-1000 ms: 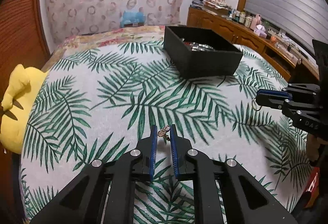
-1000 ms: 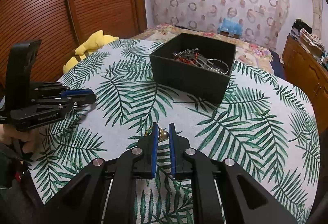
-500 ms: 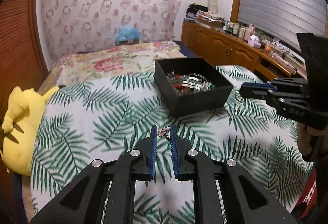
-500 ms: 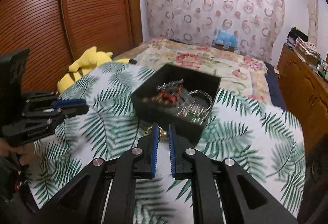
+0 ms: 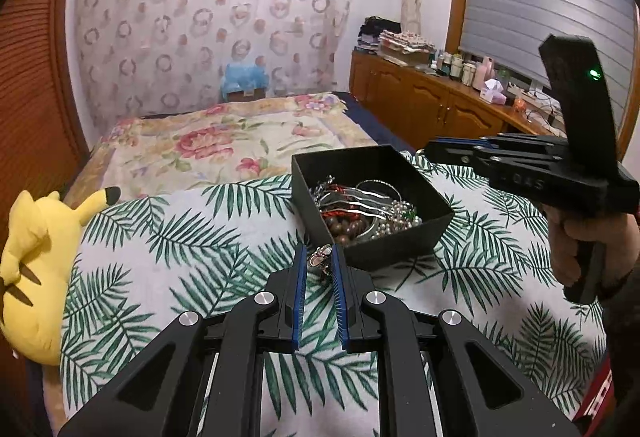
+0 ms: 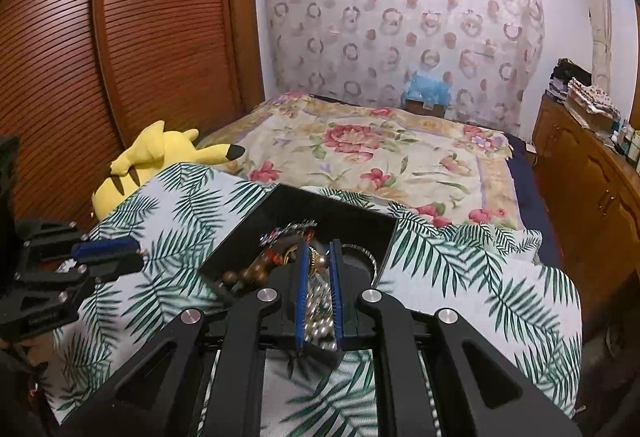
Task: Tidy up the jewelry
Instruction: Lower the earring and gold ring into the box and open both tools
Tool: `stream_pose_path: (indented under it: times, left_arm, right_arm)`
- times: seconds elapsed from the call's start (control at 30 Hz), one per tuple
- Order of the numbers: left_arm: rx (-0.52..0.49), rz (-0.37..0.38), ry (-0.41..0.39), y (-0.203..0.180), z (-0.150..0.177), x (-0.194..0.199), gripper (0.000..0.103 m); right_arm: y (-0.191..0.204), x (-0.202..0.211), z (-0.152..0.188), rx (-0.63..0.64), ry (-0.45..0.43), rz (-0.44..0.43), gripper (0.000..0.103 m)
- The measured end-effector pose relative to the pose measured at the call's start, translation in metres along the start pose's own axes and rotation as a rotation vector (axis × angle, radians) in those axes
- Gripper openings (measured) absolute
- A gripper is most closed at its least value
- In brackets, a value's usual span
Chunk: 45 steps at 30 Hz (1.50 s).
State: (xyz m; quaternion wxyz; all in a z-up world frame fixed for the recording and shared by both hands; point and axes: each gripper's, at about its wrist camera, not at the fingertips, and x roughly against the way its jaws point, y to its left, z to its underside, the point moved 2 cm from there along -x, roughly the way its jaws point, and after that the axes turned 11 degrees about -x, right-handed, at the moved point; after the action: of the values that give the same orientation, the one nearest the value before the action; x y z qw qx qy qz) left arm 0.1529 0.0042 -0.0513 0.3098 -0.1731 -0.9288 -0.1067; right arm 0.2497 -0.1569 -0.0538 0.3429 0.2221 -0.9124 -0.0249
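A black open box (image 5: pixel 396 249) of bracelets, beads and chains (image 5: pixel 366 213) sits on the palm-leaf cloth. My left gripper (image 5: pixel 320 257) is shut on a small silver-and-pink jewelry piece (image 5: pixel 319 261), held just short of the box's near left wall. My right gripper (image 6: pixel 319 251) is shut on a small gold piece (image 6: pixel 316 259) and hovers directly over the box (image 6: pixel 248 233) and its contents. The right gripper also shows in the left wrist view (image 5: pixel 432 147), above the box's far right corner. The left gripper shows at the left in the right wrist view (image 6: pixel 120 253).
The palm-leaf cloth (image 5: pixel 180 249) covers the near end of a bed with a floral blanket (image 5: pixel 224 141). A yellow plush toy (image 5: pixel 36 261) lies at the left edge. A wooden cabinet (image 5: pixel 432 105) with clutter stands to the right.
Both grippers have risen and moved forward toward the box. The right gripper has moved from short of the box to over its inside. Both keep their pieces.
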Motion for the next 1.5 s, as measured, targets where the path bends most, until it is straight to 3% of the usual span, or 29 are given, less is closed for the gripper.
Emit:
stream_pose_path:
  times: [0.4, 0.87, 1.27, 1.3, 1.4, 1.5]
  left_arm:
    - [-0.015, 0.011, 0.009, -0.007, -0.025, -0.024, 0.012]
    - [-0.037, 0.022, 0.024, -0.034, -0.059, -0.062, 0.012]
    - [-0.008, -0.001, 0.088, -0.035, -0.062, -0.099, 0.012]
    - [-0.005, 0.000, 0.089, -0.035, -0.061, -0.098, 0.014]
    - [-0.009, -0.009, 0.081, -0.035, -0.063, -0.096, 0.038]
    - [-0.004, -0.017, 0.072, -0.034, -0.060, -0.087, 0.044]
  right_arm:
    - [-0.017, -0.029, -0.008, -0.054, 0.041, -0.044, 0.015]
    - [-0.040, 0.009, 0.011, -0.063, 0.007, -0.010, 0.015]
    - [-0.055, 0.031, 0.030, -0.082, -0.012, 0.016, 0.015]
    - [-0.057, 0.031, 0.031, -0.090, -0.015, 0.017, 0.015]
    - [-0.058, 0.031, 0.035, -0.105, -0.020, 0.016, 0.015]
    - [-0.056, 0.031, 0.038, -0.108, -0.022, 0.032, 0.015]
